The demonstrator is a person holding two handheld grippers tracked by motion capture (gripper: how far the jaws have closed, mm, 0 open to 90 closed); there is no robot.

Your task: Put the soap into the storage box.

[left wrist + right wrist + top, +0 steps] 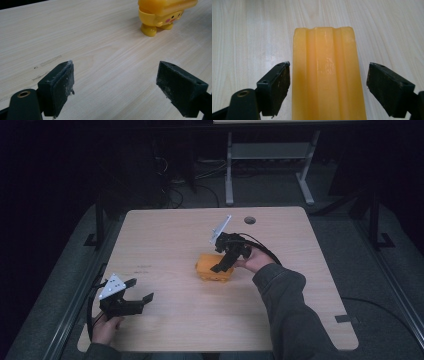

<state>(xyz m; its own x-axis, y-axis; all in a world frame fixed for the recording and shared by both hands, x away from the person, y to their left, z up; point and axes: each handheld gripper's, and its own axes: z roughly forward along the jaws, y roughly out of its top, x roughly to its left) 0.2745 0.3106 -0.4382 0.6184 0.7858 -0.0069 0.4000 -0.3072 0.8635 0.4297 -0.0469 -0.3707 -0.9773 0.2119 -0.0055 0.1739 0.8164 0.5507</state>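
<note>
Yellow toy near tabletop middle, standing on stubby feet, cheeked face low on one end. Right tongs spread wide, straddling toy from above, one jaw per long flank, left jaw nearly touching, right jaw apart; likely lined up for squeeze across narrow width. In right gripper view, ridged top of toy ran straight away between jaws. Left tongs parked near front-left edge, agape, empty, aimed toward toy, well apart.

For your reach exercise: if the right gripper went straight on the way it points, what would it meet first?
The yellow toy: it lies between the open right gripper, apparently just below, though depth is unclear.
</note>
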